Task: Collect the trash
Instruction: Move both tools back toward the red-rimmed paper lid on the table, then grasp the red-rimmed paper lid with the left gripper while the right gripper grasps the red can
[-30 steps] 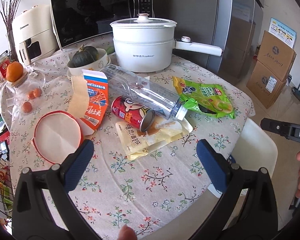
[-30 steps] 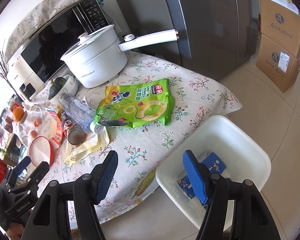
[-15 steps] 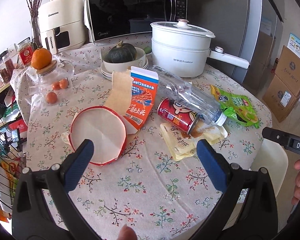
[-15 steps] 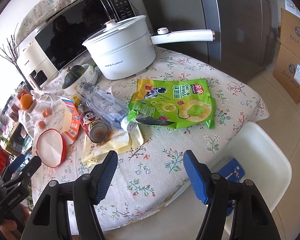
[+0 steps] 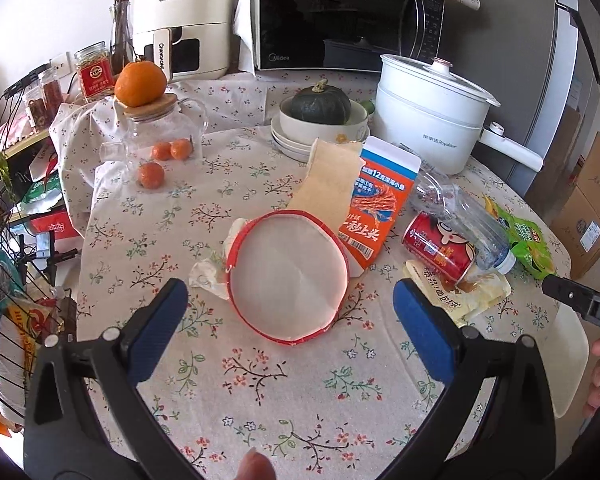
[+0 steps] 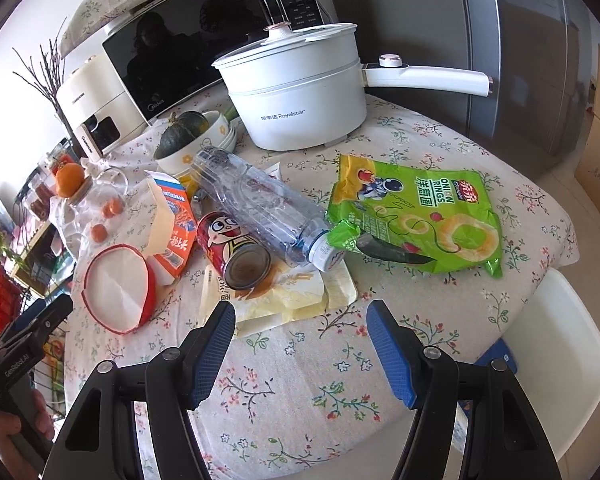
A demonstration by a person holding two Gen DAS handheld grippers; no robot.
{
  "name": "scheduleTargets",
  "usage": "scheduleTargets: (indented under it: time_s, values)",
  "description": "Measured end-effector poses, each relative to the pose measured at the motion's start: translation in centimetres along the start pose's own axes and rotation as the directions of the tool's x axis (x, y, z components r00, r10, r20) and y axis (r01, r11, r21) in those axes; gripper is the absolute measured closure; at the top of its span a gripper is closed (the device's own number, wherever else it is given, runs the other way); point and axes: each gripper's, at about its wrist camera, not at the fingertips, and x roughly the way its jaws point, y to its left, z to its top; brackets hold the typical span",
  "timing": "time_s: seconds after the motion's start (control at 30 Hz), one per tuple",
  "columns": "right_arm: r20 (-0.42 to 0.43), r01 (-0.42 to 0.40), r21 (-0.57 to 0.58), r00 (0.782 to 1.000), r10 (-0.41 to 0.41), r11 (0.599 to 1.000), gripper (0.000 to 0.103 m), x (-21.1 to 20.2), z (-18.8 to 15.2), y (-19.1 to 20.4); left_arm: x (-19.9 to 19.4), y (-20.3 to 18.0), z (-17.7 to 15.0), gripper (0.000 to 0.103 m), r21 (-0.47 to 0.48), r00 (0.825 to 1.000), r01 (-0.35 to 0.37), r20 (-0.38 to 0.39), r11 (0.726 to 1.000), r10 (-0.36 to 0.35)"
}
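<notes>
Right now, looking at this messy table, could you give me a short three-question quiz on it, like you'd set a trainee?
1. True or false: the right gripper is holding the green onion rings bag.
2. Multiple choice: what lies across the red drink can? A) a spoon B) a clear plastic bottle C) a pumpkin
3. Fill in: the round red-rimmed paper lid sits directly ahead of the ____ gripper.

Key:
1. False; its jaws are open and empty, short of the yellow wrapper.
2. B; the clear plastic bottle rests on the can.
3. Left; the left gripper is open just in front of it.
</notes>
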Motion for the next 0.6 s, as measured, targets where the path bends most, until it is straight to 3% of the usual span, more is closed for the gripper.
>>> scheduleTargets:
  time_s: [0.3,0.6]
  values:
    - [0.015,-0.060,-0.049,0.998,0.061,0.997,0.033,2.9,0.1,2.4,2.2,3.2,-0.5,0.002,-0.071,0.999,0.027,-0.023,0.997,-0.029]
    - [-0.006,-0.148,-0.061,0.989,0.148,0.987,0.034,6.1,0.1,3.5,4.4,3.7,-1.2,0.029,-0.105,0.991,0.083,-0.098,0.991,-0.093]
